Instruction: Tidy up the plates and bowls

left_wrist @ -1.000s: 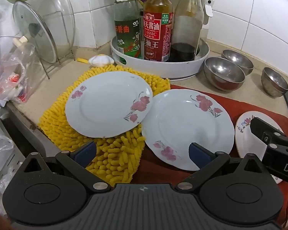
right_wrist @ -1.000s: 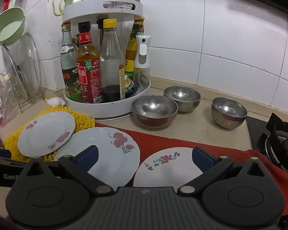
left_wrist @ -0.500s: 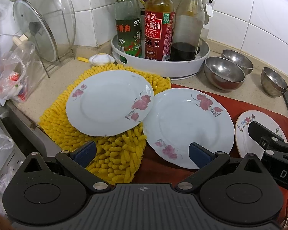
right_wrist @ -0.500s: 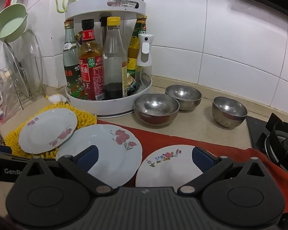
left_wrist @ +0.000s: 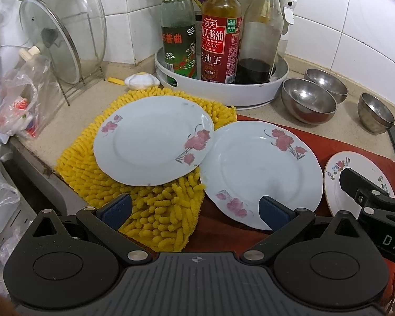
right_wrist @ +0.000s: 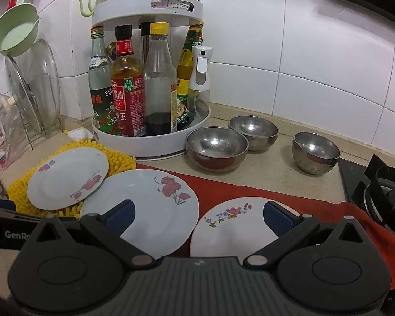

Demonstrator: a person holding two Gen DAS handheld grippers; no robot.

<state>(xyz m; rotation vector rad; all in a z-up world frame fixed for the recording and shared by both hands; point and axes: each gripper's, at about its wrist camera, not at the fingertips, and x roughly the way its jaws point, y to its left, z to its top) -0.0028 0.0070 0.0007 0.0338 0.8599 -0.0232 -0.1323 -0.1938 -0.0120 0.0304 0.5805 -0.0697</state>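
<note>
Two pale plates with pink flowers lie side by side: the left plate (left_wrist: pixel 152 139) rests on a yellow mat (left_wrist: pixel 155 208) and overlaps the rim of the middle plate (left_wrist: pixel 260 168). A small white floral plate (right_wrist: pixel 231 226) lies on the red cloth at the right. Three steel bowls (right_wrist: pixel 216 147) (right_wrist: pixel 252 131) (right_wrist: pixel 316 150) stand behind on the counter. My left gripper (left_wrist: pixel 194 212) is open and empty, near the front of the two big plates. My right gripper (right_wrist: pixel 197 213) is open and empty over the small plate; it also shows in the left wrist view (left_wrist: pixel 368 197).
A white two-tier turntable (right_wrist: pixel 150 142) of sauce bottles stands at the back. Glass lids in a wire rack (left_wrist: pixel 65 42) and a plastic bag (left_wrist: pixel 15 100) are at the left. A gas hob (right_wrist: pixel 381 189) is at the right. The counter edge drops off at the front left.
Both grippers have shifted slightly nearer to the plates. Nothing was picked up or moved.
</note>
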